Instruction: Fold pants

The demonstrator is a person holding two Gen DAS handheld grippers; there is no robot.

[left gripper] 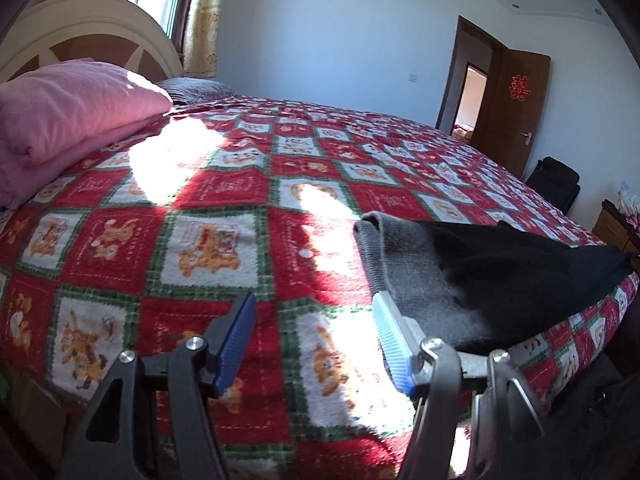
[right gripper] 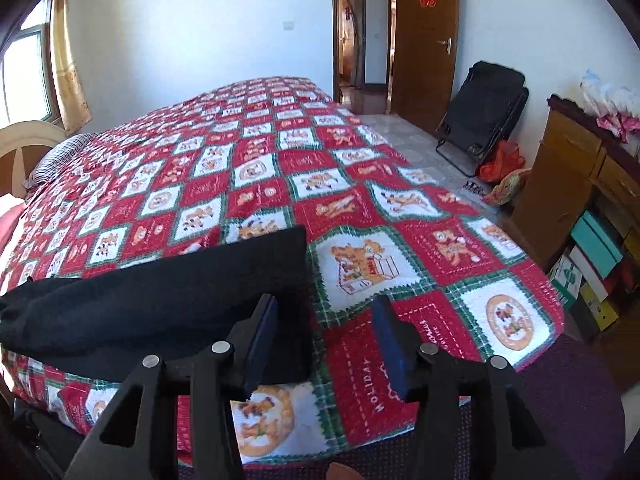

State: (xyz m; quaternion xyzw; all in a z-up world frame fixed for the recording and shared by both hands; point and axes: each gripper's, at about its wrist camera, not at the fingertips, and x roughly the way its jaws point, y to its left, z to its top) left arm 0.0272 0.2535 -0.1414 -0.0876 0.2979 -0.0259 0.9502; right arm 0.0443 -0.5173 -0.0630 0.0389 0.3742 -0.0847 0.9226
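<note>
Left wrist view: the left gripper (left gripper: 316,344) has its jaws apart with nothing between them, just the bedspread (left gripper: 224,216) showing through the gap. The pants (left gripper: 492,276) lie just to its right, near the bed's front edge, bunched into a compact dark bundle with a grey end poking toward the middle of the bed. The right-hand finger sits right up against the fabric, can't tell if it's actually touching. One pink pillow (left gripper: 68,112) sits up by the headboard, with what looks like a second pink layer under it

Right wrist view: the right gripper (right gripper: 324,344) is also parted and empty. Its left finger sits over the edge of the pants (right gripper: 160,304), the other over bare bedspread (right gripper: 400,208), so the cloth isn't pinched. One folding chair (right gripper: 484,108) leans on the far wall by one open door (right gripper: 424,40)

Where it's at, I reckon: one pair of pants, two grippers, both let go, so this reads like a fold just laid down, or nearly the end. The bundle looks lumpy though. Next move probably wants both claws coming back down on the near ends, gripping through all the layers and laying it over evenly, or just flattening it
</note>
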